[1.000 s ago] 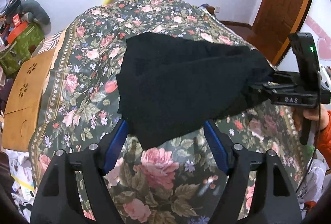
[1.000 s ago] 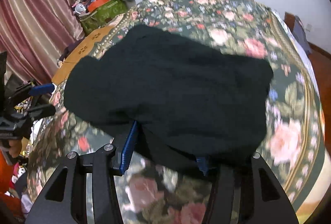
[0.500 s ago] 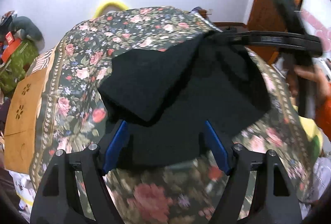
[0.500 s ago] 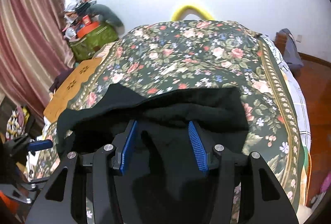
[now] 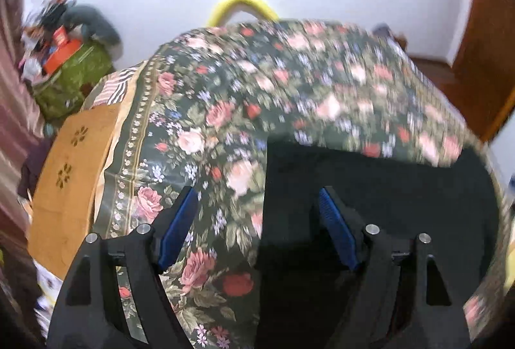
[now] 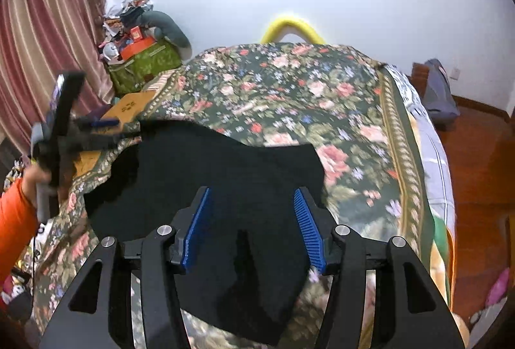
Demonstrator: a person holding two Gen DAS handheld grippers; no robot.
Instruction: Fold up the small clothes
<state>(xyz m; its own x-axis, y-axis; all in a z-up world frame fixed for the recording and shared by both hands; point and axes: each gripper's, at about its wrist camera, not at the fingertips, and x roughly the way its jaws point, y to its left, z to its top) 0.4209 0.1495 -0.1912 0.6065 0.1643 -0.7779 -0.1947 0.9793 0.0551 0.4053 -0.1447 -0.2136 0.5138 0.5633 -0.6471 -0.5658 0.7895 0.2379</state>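
A black garment (image 6: 231, 175) lies folded on the floral bedspread (image 6: 289, 98). In the left wrist view it fills the lower right (image 5: 379, 181). My right gripper (image 6: 252, 204) is open and empty just above the garment's near part. My left gripper (image 5: 257, 204) is open and empty, its right finger over the garment's left edge and its left finger over bare bedspread (image 5: 225, 110). The left gripper also shows at the left of the right wrist view (image 6: 106, 127), held by a hand in an orange sleeve.
A wooden bedside board (image 5: 74, 162) runs along the bed's left side. A green bag with clutter (image 6: 141, 59) stands by the curtain (image 6: 48, 36). A yellow hoop (image 6: 293, 27) is behind the bed. A wooden door (image 5: 482, 36) and floor lie to the right.
My right gripper carried the garment's edge over and let it go; its jaws now stand open. My left gripper has swung left off the garment. The garment now lies folded.
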